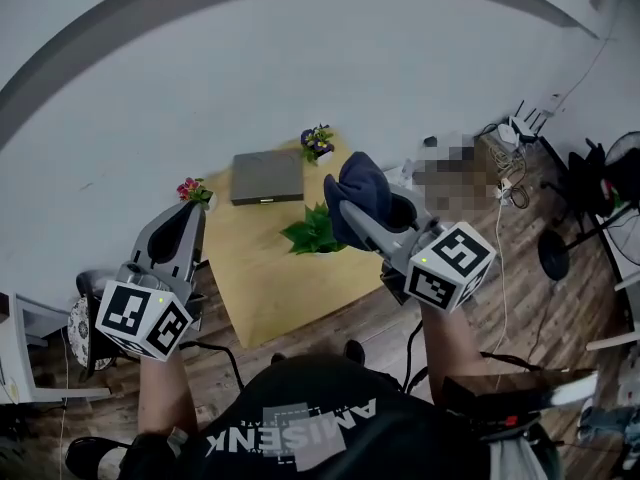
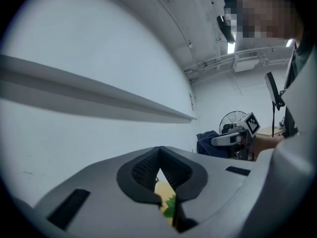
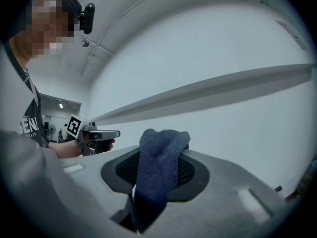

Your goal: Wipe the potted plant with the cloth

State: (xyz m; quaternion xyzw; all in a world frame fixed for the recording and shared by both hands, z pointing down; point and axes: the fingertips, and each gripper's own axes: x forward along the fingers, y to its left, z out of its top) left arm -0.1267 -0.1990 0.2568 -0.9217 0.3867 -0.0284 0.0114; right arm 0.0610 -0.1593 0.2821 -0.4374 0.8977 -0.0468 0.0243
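Observation:
The green potted plant point(image 1: 315, 233) stands on the small wooden table point(image 1: 270, 293); a bit of its leaves point(image 2: 170, 205) shows below the left jaws. My right gripper point(image 1: 347, 206) hovers just right of the plant, shut on a dark blue cloth point(image 1: 362, 190) that bunches over its jaws point(image 3: 161, 162). My left gripper point(image 1: 189, 220) is held up at the table's left side, shut with nothing between its jaws. The left gripper view also catches the right gripper point(image 2: 233, 139) with the cloth point(image 2: 208, 144), and the right gripper view catches the left gripper point(image 3: 99, 134).
A flat grey box point(image 1: 267, 176) lies at the table's back. A purple-flowered pot point(image 1: 318, 144) stands at the back corner and a pink-flowered pot point(image 1: 192, 190) at the left edge. The white wall is close behind. Cables and a fan point(image 1: 600, 183) are at the right.

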